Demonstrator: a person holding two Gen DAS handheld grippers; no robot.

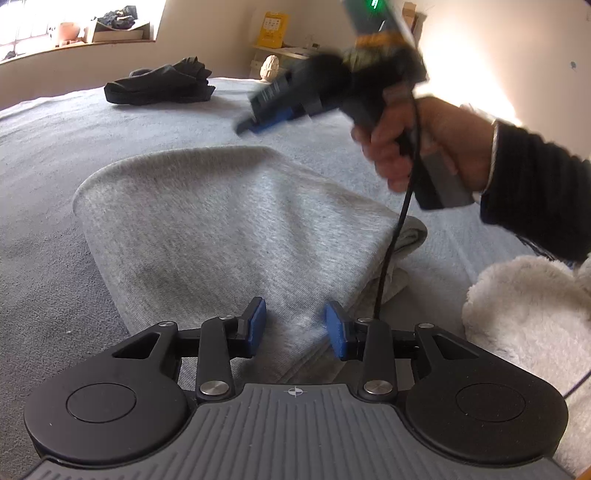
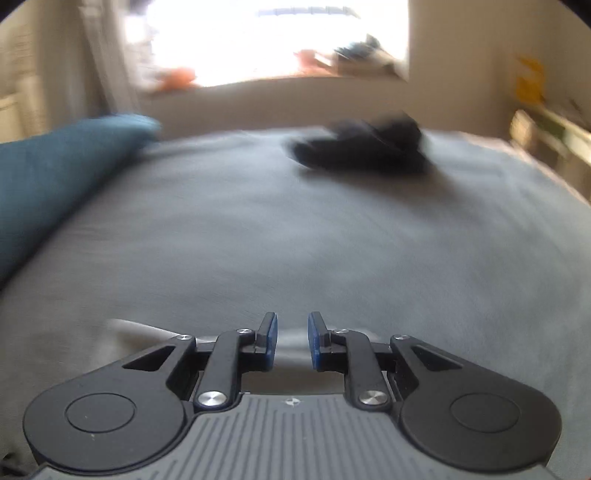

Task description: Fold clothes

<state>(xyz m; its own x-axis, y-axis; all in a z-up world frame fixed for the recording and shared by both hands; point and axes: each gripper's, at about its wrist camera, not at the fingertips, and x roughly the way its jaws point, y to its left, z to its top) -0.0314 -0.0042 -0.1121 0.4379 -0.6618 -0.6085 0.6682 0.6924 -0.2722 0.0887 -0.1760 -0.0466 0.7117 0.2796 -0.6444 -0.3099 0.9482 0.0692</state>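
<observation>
Two handheld grippers with black linkages and blue pads: the left gripper (image 1: 295,326) and the right gripper (image 2: 291,341), which also shows blurred in the left wrist view. One hand (image 1: 417,144) in a dark ribbed sleeve (image 1: 535,199) holds the right one. One folded light grey knit garment (image 1: 229,221) lies on one bed with a grey cover (image 1: 48,147). One crumpled black garment (image 1: 162,83) lies farther back. One white fluffy fleece item (image 1: 528,317). One teal pillow (image 2: 55,173). One bright window (image 2: 277,37). One yellow box (image 1: 273,29).
</observation>
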